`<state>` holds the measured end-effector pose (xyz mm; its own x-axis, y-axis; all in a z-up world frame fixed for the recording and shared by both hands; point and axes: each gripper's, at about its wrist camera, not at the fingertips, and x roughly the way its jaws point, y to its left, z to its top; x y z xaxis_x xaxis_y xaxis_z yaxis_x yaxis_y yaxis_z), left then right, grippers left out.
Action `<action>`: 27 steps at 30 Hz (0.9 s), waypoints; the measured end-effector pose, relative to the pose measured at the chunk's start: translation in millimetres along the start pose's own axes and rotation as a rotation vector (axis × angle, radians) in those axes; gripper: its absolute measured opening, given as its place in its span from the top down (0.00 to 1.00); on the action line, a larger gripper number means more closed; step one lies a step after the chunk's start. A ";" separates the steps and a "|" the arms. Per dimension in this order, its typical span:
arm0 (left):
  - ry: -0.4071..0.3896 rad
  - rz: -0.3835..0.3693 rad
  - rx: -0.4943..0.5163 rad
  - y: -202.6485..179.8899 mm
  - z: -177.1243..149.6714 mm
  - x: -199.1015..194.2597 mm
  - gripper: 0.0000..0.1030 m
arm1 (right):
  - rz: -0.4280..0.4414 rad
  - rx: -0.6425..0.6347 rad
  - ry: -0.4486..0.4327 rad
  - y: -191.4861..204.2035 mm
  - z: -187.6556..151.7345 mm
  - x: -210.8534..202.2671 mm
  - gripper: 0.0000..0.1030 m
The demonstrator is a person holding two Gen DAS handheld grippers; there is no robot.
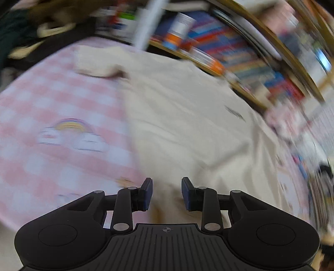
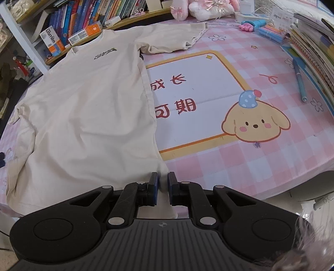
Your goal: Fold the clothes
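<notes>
Cream T-shirt (image 2: pixel 87 108) lies spread flat, front up, on the pink checked worktop (image 2: pixel 240 166). In the right wrist view it fills the left half of the frame: collar at upper left near the bookshelf (image 2: pixel 83 18), one sleeve (image 2: pixel 177 39) reaching toward upper centre, hem at the bottom by the tongs. Small dark logo (image 2: pixel 105 53) on the chest. No fold made yet.

Right tongs (image 2: pixel 162 187) at lower centre: clenched on the shirt's hem corner, cream cloth visible in the narrow slot between the blue pads. Looks like a grip on that corner, though the pinch itself is partly hidden by the fingers.

Left tongs (image 1: pixel 166 192) at lower centre of the left wrist view: released, clear gap between pads, nothing pressed. Cloth lies under and ahead of them but the pads don't close on it. That whole view is motion-blurred. Shirt (image 1: pixel 187 116) takes the centre and right there, pink check with a rainbow print (image 1: pixel 71 125) at left.

Step in hand, my read: getting both hem corners pinned for the first fold. Right side is set, left side not yet gripped.

Next move calls for: left tongs lowered onto the other hem edge or corner and closed on the cloth. Then both raised together and carried toward the collar at upper left, keeping the hem taut so it lands straight. Pen (image 2: pixel 299 83) and stacked books (image 2: pixel 313 48) at the right edge are well apart, no obstruction.
</notes>
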<state>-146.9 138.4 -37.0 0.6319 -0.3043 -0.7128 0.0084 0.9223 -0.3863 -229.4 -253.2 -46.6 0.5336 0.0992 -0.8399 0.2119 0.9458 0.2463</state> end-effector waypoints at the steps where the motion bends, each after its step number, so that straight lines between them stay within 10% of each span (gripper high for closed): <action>1: 0.015 -0.008 0.041 -9.3 -2.1 4.1 0.70 | 0.001 0.000 0.000 -0.2 0.0 0.0 0.91; 18: 0.079 0.176 0.191 -53.4 -16.2 28.5 0.62 | 0.011 -0.078 0.011 1.6 0.1 0.2 0.91; 27: -0.026 0.116 0.055 -38.0 -8.2 -7.8 0.91 | 0.001 -0.200 0.024 8.9 -0.5 1.0 0.91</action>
<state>-158.6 103.7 -21.6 0.6509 -0.1895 -0.7351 -0.0236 0.9628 -0.2691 -227.4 -244.6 -45.5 0.5134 0.1051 -0.8517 0.0435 0.9880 0.1482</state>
